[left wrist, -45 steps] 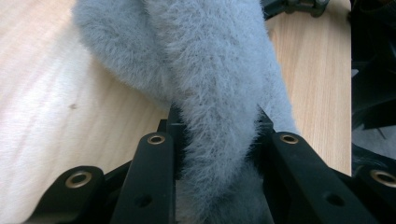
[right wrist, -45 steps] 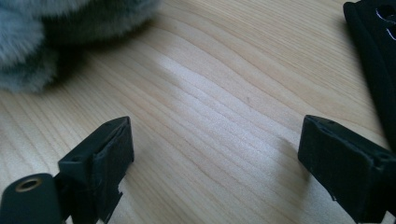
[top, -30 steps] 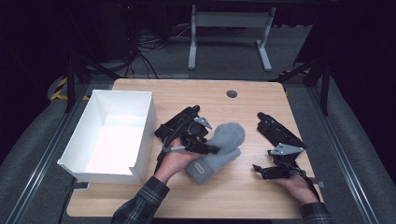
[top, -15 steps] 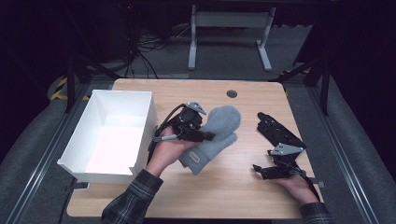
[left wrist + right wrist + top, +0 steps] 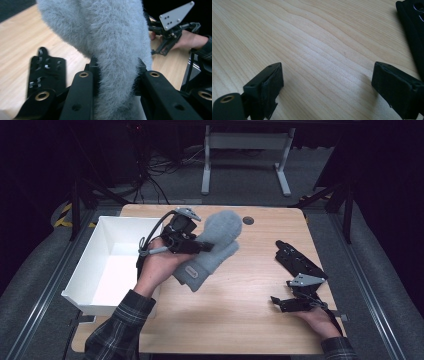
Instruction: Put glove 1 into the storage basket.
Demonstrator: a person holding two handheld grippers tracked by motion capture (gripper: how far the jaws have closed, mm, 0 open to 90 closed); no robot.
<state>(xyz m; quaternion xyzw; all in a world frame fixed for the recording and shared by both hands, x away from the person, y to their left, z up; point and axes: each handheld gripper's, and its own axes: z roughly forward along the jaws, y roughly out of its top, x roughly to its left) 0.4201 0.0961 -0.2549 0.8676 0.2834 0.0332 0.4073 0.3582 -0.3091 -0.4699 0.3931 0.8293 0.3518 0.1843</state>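
Grey mitten (image 5: pixel 212 247) pinched between the closed fingers of the left gripper (image 5: pixel 200 246), lifted above the worktop (image 5: pixel 240 310), beside a white box (image 5: pixel 112 265). Right gripper (image 5: pixel 290 304) resting low, fingers spread wide, holding nothing.

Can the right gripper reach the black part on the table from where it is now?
Probably yes. The right gripper rests open on the table, and the black part lies flat just beyond it with nothing between. The mitten is off to the side, in the left gripper.
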